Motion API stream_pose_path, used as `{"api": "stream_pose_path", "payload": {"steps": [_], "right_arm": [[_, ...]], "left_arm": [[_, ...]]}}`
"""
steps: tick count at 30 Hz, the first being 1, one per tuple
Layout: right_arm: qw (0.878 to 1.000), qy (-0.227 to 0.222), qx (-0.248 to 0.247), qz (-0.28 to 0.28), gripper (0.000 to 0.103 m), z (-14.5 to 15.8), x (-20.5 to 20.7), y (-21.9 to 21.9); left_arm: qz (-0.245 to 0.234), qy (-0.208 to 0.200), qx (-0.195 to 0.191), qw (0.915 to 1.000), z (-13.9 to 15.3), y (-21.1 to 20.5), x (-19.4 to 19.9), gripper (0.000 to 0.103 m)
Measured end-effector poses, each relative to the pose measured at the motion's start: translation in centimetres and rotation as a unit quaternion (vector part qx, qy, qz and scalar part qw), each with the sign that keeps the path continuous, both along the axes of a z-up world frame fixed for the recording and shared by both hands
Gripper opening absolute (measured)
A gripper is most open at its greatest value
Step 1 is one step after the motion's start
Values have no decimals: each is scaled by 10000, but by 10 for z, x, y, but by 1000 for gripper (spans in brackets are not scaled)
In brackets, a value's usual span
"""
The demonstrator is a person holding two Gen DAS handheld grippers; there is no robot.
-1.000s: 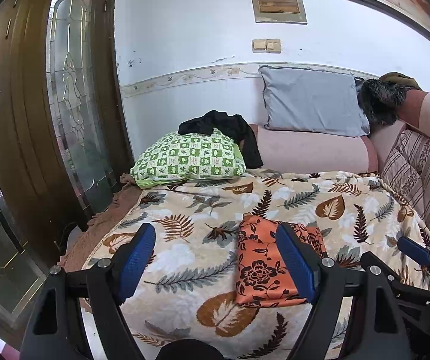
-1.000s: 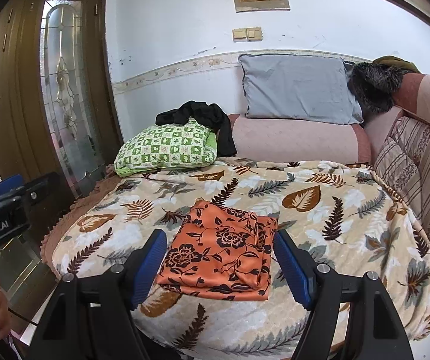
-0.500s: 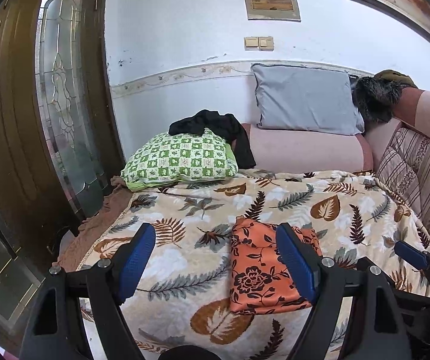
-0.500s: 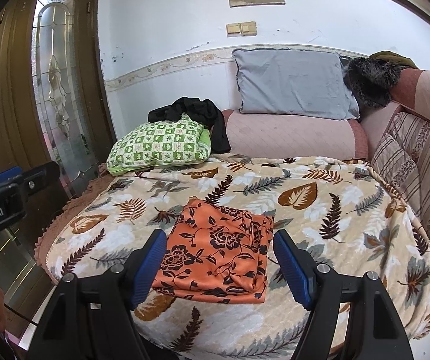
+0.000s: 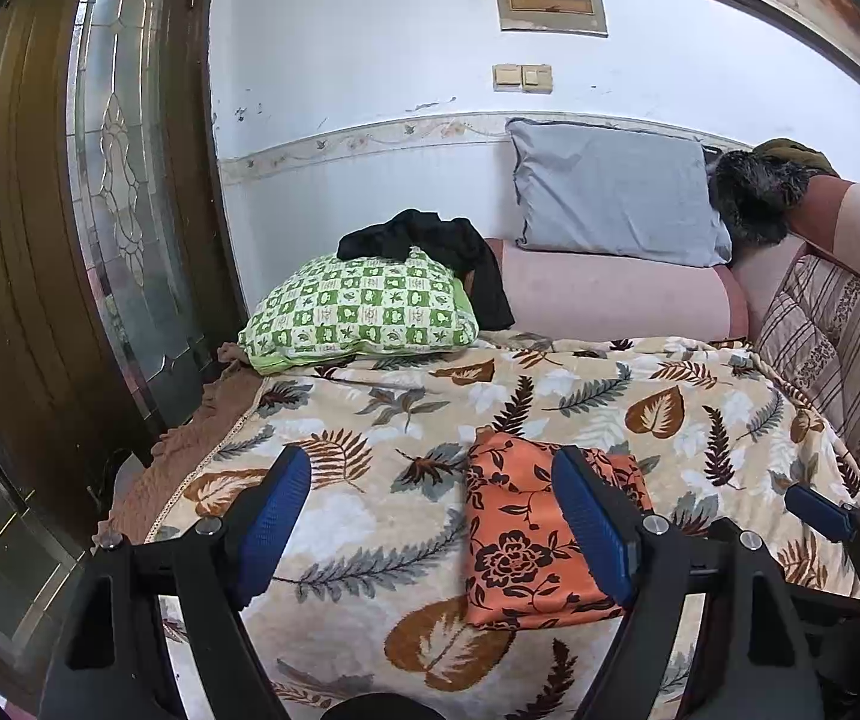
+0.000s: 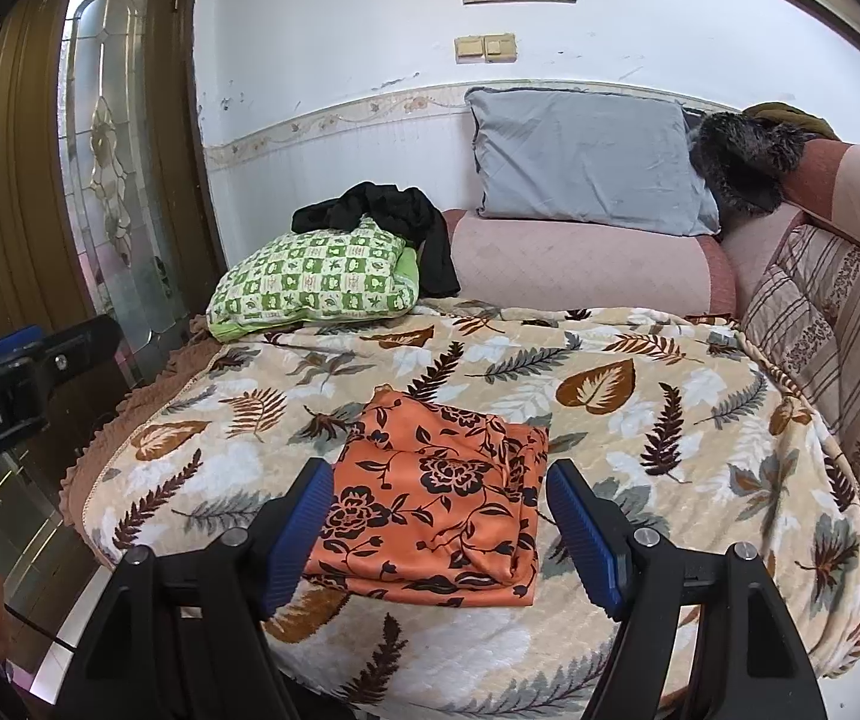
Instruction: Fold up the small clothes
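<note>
An orange garment with black flowers lies folded into a flat rectangle on the leaf-print blanket, near the front edge of the bed. My right gripper hovers in front of it, open, its blue pads apart and nothing between them. In the left wrist view the same orange garment sits right of centre, partly behind my right finger. My left gripper is open and empty above the blanket, left of the cloth. The right gripper shows at the far right edge there.
A green checked pillow with a black garment draped over it sits at the back left. A grey pillow leans on the pink sofa back. A wooden door with glass stands left; striped cushions line the right.
Both grippers have drifted slightly back and to the right of the bed; the scene looks a little farther. Their jaws kept the same width, and the folded garment has not moved.
</note>
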State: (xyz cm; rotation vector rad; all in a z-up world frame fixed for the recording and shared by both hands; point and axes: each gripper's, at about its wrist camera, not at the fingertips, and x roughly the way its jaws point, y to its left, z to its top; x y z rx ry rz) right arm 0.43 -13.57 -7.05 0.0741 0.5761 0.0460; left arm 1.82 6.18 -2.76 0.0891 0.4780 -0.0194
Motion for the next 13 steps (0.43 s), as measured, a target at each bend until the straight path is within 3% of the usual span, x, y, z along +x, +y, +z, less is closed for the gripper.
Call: {"api": "stream_pose_path", "payload": {"steps": [8, 13], "right_arm": [[9999, 143, -24, 74, 77, -9, 17, 9], [9997, 245, 36, -8, 77, -20, 40, 2]], "left_arm": [[8, 35, -9, 10000, -7, 9, 18, 83], [61, 307, -215, 9993, -20, 16, 50, 83]]}}
